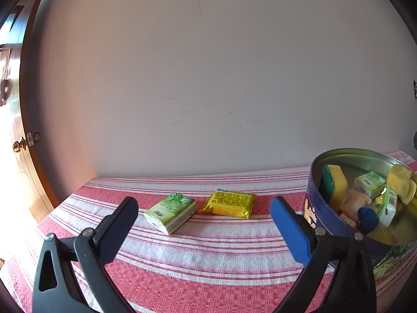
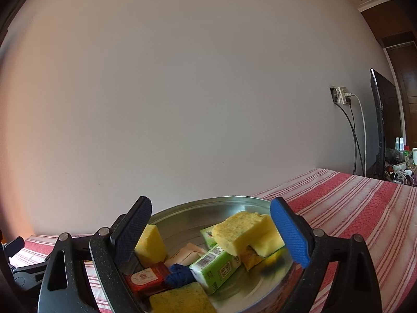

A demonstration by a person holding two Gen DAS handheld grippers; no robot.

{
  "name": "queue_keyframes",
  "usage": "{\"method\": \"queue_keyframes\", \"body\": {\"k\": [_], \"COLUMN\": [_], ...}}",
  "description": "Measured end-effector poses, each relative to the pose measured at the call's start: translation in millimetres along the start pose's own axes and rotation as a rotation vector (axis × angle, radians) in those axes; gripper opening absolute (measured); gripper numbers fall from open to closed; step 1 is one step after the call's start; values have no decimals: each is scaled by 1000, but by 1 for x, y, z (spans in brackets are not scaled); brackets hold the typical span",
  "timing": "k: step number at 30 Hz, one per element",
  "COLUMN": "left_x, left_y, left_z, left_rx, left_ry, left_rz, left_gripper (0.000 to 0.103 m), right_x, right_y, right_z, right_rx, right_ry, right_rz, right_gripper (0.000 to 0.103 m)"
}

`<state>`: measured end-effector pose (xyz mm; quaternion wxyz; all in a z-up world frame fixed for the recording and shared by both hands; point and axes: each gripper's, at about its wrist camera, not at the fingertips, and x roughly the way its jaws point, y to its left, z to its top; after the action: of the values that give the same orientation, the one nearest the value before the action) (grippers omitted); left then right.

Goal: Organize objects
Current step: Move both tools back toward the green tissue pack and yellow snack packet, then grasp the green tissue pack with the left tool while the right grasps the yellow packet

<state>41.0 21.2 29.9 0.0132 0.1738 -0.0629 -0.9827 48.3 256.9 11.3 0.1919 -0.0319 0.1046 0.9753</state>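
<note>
I count two things loose on the cloth point(image 1: 208, 245) in my left view: one green tissue pack point(image 1: 170, 212) and one yellow foil sachet point(image 1: 229, 203), lying just beside each other, apart from the tin point(image 1: 316, 216) at the right. My left gripper point(image 1: 204, 225) hangs over the cloth with its jaws wide apart and nothing between them; one pad is black, the other blue, both finely ribbed.

My right gripper point(image 2: 211, 230) sits above the tin point(image 2: 182, 215), jaws also spread and empty. Inside I count four sponges point(image 2: 239, 230), yellow and porous, blocky in shape, one with a green scouring side seen from the left view. There are two green packs point(image 2: 216, 268), boxy, glossy wrap, one showing a barcode. One red packet point(image 2: 146, 279), flat and shiny. One dark blue yarn-like bundle point(image 2: 179, 275), soft and rounded. One pale peach pack point(image 2: 186, 255), partly buried. An orange-yellow sachet point(image 2: 251, 258) peeks from under a sponge; I cannot tell its shape.

The tin is round, bare metal inside, dark blue printed outside. The cloth is woven, with red and white stripes.
</note>
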Motion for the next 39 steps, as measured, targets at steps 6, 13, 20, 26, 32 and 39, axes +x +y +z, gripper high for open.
{"method": "queue_keyframes", "body": {"k": [6, 13, 20, 26, 32, 39], "left_x": [13, 33, 59, 84, 116, 162], "left_y": [35, 82, 112, 105, 85, 75], "left_z": [0, -3, -8, -8, -3, -7], "left_rx": [-15, -88, -152, -113, -47, -27], "left_ry": [21, 77, 163, 237, 303, 456], "left_rz": [48, 87, 72, 23, -20, -34], "left_gripper": [102, 102, 102, 102, 102, 86], "right_x": [-2, 7, 25, 36, 42, 37], "right_y": [44, 81, 106, 115, 108, 116], "right_z": [-9, -19, -27, -33, -32, -33], "right_rx": [-26, -22, -17, -25, 3, -34], "right_ry": [-2, 44, 119, 178, 204, 180], "right_rz": [71, 125, 154, 170, 168, 195], "right_gripper": [94, 94, 94, 94, 94, 94]}}
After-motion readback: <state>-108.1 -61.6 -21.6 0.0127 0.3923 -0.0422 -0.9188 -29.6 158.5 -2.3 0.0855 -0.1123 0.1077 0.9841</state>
